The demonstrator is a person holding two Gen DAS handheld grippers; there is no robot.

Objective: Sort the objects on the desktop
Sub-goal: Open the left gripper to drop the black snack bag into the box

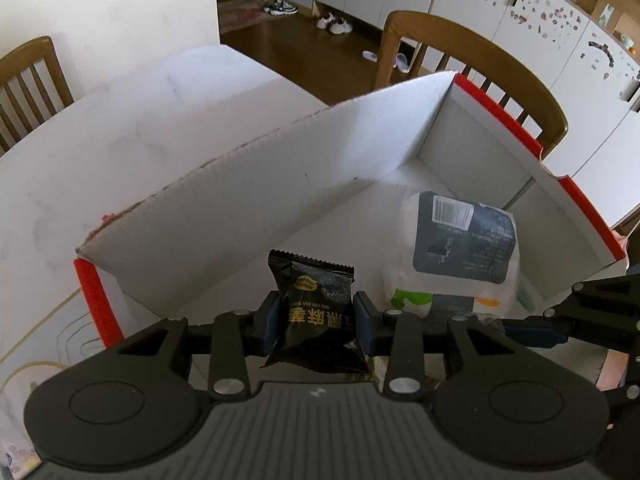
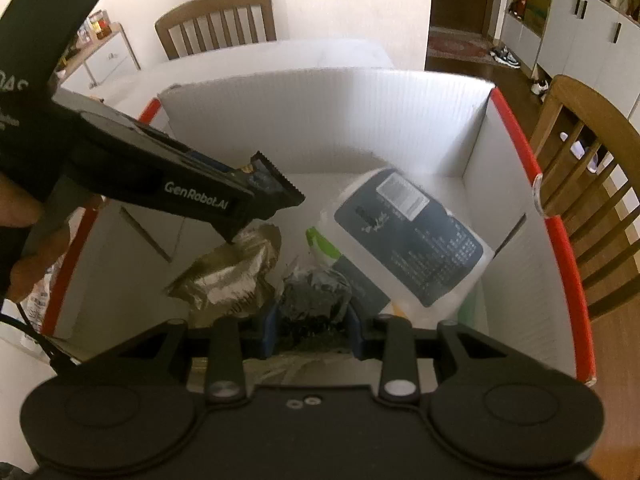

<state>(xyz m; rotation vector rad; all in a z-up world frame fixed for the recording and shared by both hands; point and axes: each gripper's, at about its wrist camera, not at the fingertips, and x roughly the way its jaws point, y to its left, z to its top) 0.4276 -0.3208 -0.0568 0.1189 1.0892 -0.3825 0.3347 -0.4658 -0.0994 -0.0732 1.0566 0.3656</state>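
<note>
Basically both tools are loaded over the white box [image 2: 520,184]: left tool [image 1: 316,322] clamps a black snack packet [image 1: 316,308], long axis upright; right tool [image 2: 312,328] grips a dark crinkled wrapper [image 2: 316,292]. Box floor lies straight below both; right sits deeper, nearer the white bag [image 2: 408,236].

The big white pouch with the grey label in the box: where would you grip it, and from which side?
Probably the pouch's raised top edge near the barcode, coming from above. It lies tilted against the right wall of the box, so that end is lifted and free, while its lower end is crowded by other packets. Both grippers are already holding packets, so one would have to let go first.
</note>
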